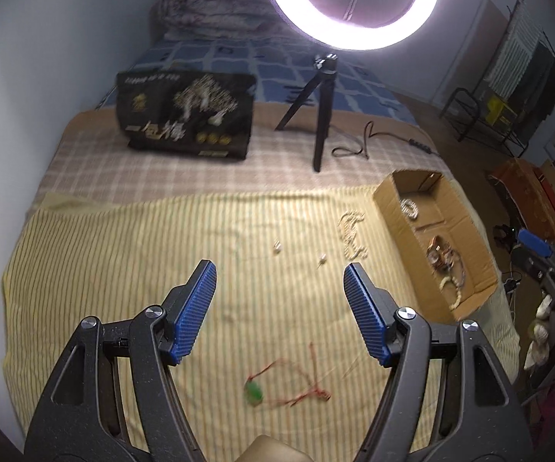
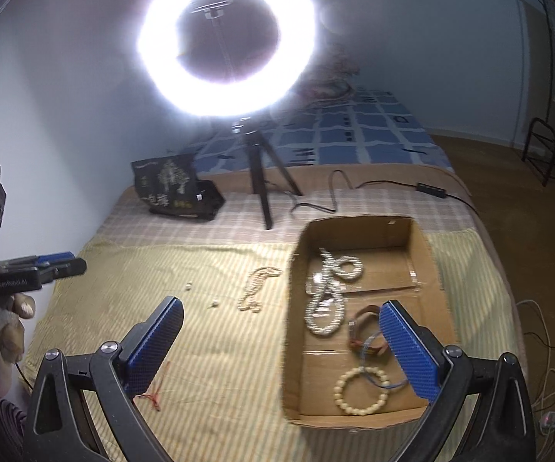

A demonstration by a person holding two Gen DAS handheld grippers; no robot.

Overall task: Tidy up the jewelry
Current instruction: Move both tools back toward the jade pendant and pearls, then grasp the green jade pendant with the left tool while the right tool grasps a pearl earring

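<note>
The left hand-held gripper (image 1: pixel 280 275) hangs above the bed with its jaws spread wide and nothing between them. Nearest to it, just below the blue pads, lies the red cord (image 1: pixel 296 379) with a green pendant (image 1: pixel 253 392), loose on the striped cloth (image 1: pixel 104 254). The right hand-held gripper (image 2: pixel 282 317) is likewise released and empty, its right finger over the box (image 2: pixel 296 346), its left over the cloth.

The cord looks the likely next pick for the left gripper. It is thin and limp, so I would come straight down on the pendant or the knotted part, press lightly into the cloth, and close fully; a pinch on bare cord may slip, and the soft cloth may be caught along with it.

Farther out lie two small pale pieces (image 1: pixel 277 248) (image 1: pixel 322 258), perhaps earrings, too small to tell. Beyond them a bead strand (image 1: pixel 350 236) rests just beside the box. Inside the box are a pale bracelet (image 2: pixel 361 390), a brown band (image 2: pixel 366 327) and pearl strands (image 2: pixel 329 292). A ring light (image 2: pixel 227 42) stands behind.
</note>
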